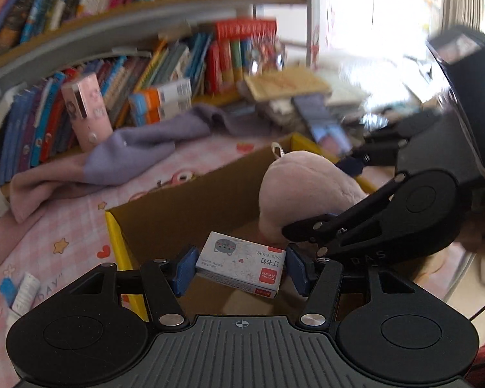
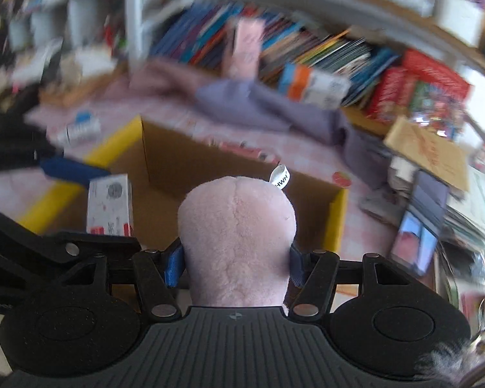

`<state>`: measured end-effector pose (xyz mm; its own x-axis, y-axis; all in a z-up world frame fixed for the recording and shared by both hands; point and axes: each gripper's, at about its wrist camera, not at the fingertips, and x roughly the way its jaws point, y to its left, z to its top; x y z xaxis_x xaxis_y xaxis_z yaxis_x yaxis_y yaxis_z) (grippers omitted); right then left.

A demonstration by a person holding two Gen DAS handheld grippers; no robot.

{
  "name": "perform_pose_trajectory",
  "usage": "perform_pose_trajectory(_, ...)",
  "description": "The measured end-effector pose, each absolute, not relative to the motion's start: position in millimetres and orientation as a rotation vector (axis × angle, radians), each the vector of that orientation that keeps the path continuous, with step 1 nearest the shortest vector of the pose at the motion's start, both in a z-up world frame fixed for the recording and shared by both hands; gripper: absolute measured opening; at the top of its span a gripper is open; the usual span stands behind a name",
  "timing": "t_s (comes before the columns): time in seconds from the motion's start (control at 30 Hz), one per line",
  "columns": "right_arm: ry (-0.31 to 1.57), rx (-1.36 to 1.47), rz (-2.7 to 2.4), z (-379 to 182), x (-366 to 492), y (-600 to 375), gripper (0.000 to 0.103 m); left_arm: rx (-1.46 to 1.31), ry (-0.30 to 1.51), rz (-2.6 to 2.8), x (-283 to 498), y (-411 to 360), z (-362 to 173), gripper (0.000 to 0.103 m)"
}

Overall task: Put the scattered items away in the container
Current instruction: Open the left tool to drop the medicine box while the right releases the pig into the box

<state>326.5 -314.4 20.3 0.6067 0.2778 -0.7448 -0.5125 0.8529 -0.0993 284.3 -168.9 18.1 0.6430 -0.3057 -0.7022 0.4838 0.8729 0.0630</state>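
Observation:
My left gripper [image 1: 241, 266] is shut on a small white staple box [image 1: 241, 263] with a cat picture, held over the open cardboard box [image 1: 190, 200] with yellow-edged flaps. My right gripper [image 2: 236, 266] is shut on a pink plush toy [image 2: 237, 236] with a white tag, also over the cardboard box [image 2: 177, 165]. The plush toy [image 1: 302, 187] and the right gripper show at the right of the left wrist view. The staple box [image 2: 110, 205] and a left blue fingertip [image 2: 71, 168] show at the left of the right wrist view.
The box sits on a pink patterned cloth [image 1: 48, 236]. A purple towel [image 1: 129, 148] lies behind it. A small white tube [image 1: 24, 292] lies left of the box. A pink case [image 1: 85, 111] leans on shelved books [image 1: 145, 74]. Stacked papers and a notebook [image 2: 426, 152] lie at the right.

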Motion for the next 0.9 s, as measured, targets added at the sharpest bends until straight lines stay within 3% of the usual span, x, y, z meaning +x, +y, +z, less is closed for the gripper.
perform_pose_trajectory(0.3,0.895,-0.437,0.538,-6.1,374.9,-302.6,0.061,0.355,0.859,-0.417,325.8,-178.1,-7.5,0.06)
perform_pose_trajectory(0.37,0.894,-0.446,0.539,-7.4,376.7,-301.2,0.063,0.373,0.867,-0.413,329.8,-178.9,-10.8,0.062)
perform_pose_trajectory(0.5,0.89,-0.436,0.539,-7.3,377.6,-300.8,0.069,0.419,0.807,-0.36,326.1,-175.8,-9.7,0.086)
perform_pose_trajectory(0.53,0.889,-0.42,0.541,-6.0,377.1,-302.1,0.07,0.408,0.79,-0.358,324.7,-172.5,-7.6,0.088)
perform_pose_trajectory(0.77,0.815,-0.337,0.533,17.9,362.2,-305.6,0.075,0.334,0.715,-0.326,306.0,-159.3,13.8,0.089)
perform_pose_trajectory(0.9,0.736,-0.342,0.5,35.7,339.0,-301.4,0.083,0.324,0.652,-0.324,279.1,-154.0,28.2,0.092)
